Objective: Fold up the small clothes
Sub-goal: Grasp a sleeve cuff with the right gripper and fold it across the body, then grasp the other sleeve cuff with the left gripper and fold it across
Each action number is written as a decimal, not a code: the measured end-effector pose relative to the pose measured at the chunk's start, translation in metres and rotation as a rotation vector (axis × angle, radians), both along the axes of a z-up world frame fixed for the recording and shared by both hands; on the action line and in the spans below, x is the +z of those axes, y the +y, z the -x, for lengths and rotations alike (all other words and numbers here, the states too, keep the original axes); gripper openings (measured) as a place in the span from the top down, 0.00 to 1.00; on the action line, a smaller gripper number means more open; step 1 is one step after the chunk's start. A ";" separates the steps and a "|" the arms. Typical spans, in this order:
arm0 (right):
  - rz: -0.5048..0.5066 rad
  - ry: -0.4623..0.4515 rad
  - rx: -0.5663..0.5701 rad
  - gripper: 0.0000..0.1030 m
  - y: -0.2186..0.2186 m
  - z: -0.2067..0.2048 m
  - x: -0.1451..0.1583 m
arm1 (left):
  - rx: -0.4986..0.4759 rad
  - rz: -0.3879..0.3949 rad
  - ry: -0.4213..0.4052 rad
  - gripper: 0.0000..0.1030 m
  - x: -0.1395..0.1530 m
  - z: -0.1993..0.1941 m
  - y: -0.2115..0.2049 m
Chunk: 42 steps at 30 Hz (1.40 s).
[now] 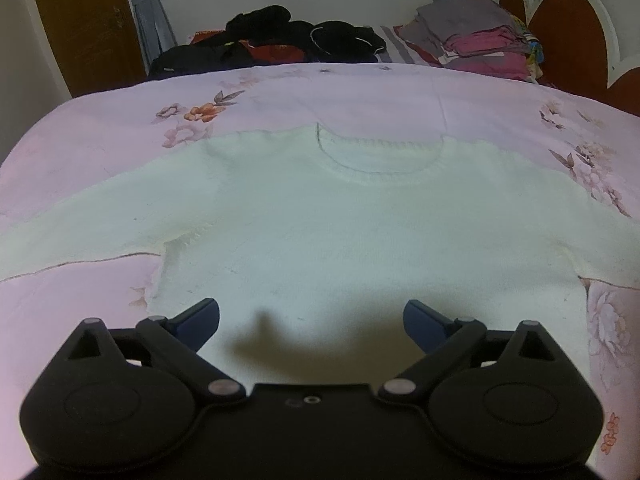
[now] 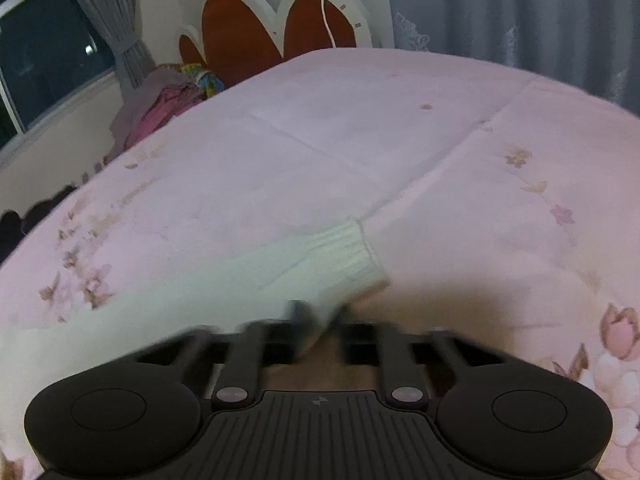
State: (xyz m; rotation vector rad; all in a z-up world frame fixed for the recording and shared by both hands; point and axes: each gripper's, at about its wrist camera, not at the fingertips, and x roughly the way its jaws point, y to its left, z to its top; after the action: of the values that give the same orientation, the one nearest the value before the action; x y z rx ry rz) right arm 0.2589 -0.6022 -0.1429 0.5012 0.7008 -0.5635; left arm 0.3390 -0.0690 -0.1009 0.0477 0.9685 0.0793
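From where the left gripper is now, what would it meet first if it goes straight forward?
Probably the white sweater spread flat on the floral bedsheet. The open left gripper points over its lower body; its height above the fabric is unclear.

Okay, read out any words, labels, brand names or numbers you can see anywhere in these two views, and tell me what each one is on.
No readable text in either view.
White sweater: no visible tag or print.
Floral bedspread: flower pattern only.
Folded clothes stack: no legible labels.
Right gripper: a small embossed mark on its body, a symbol and not letters.
Left gripper: no marking to read.
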 end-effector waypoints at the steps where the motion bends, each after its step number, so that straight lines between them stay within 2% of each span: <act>1: 0.007 -0.009 0.004 0.98 0.001 0.000 0.002 | -0.002 0.002 -0.001 0.07 0.000 0.000 0.000; 6: 0.041 -0.077 0.056 0.98 0.016 0.001 0.022 | -0.037 0.041 0.001 0.12 0.004 -0.001 0.009; 9: 0.071 -0.122 0.117 0.98 0.039 -0.006 0.041 | -0.026 0.104 -0.031 0.12 0.009 0.001 0.024; 11: 0.086 -0.144 0.171 0.98 0.060 -0.014 0.053 | -0.014 0.115 -0.053 0.12 0.012 0.001 0.033; 17: 0.091 -0.212 0.346 0.98 0.151 -0.045 0.081 | -0.012 0.102 -0.069 0.12 0.014 0.000 0.067; 23: 0.055 -0.248 0.529 0.98 0.272 -0.084 0.095 | -0.014 0.117 -0.071 0.11 0.009 0.004 0.110; 27: 0.013 -0.251 0.646 0.98 0.349 -0.101 0.091 | 0.013 0.134 -0.069 0.11 0.009 0.007 0.144; 32: -0.061 -0.192 0.772 0.98 0.430 -0.104 0.061 | 0.045 0.132 -0.088 0.11 0.012 0.008 0.175; 36: -0.109 -0.112 0.838 0.97 0.465 -0.110 0.033 | 0.046 0.163 -0.096 0.10 0.013 0.008 0.184; 39: -0.116 -0.055 0.863 0.96 0.474 -0.115 0.020 | 0.025 0.195 -0.088 0.07 0.013 0.002 0.179; 41: -0.134 -0.060 0.888 0.76 0.471 -0.113 0.020 | 0.006 0.216 -0.080 0.07 0.012 -0.003 0.172; 42: -0.133 -0.076 0.889 0.46 0.467 -0.111 0.023 | -0.010 0.232 -0.074 0.07 0.010 -0.008 0.166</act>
State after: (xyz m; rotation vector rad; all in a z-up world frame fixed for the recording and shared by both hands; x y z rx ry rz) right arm 0.3700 -0.1356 -0.1204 0.2849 0.8084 0.3350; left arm 0.3472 0.0972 -0.0912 -0.1629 0.8982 -0.0409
